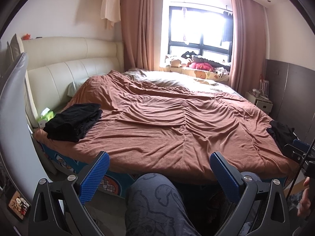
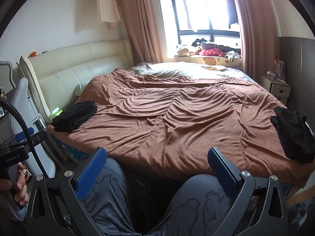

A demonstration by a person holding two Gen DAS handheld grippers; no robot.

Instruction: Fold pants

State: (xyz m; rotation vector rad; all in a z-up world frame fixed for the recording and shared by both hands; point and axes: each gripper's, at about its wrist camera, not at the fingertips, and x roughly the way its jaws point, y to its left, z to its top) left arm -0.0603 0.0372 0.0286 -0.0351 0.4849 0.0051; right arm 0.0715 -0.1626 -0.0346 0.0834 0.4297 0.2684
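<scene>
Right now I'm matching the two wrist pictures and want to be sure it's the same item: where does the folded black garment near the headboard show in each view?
Left wrist view: the folded black garment lies at the left, on the brown blanket, beside a green tissue pack.
Right wrist view: the garment lies left of centre, on the blanket's near-left corner.
Shared landmark: the cream headboard just behind it.

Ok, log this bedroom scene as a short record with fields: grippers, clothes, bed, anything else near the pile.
left gripper: open, empty, held low before the bed
right gripper: open, empty, held low before the bed
folded pile: black, on blanket near headboard
loose garment: black, crumpled, opposite edge
blanket: brown, wrinkled
tissue box: green, beside folded pile
</scene>
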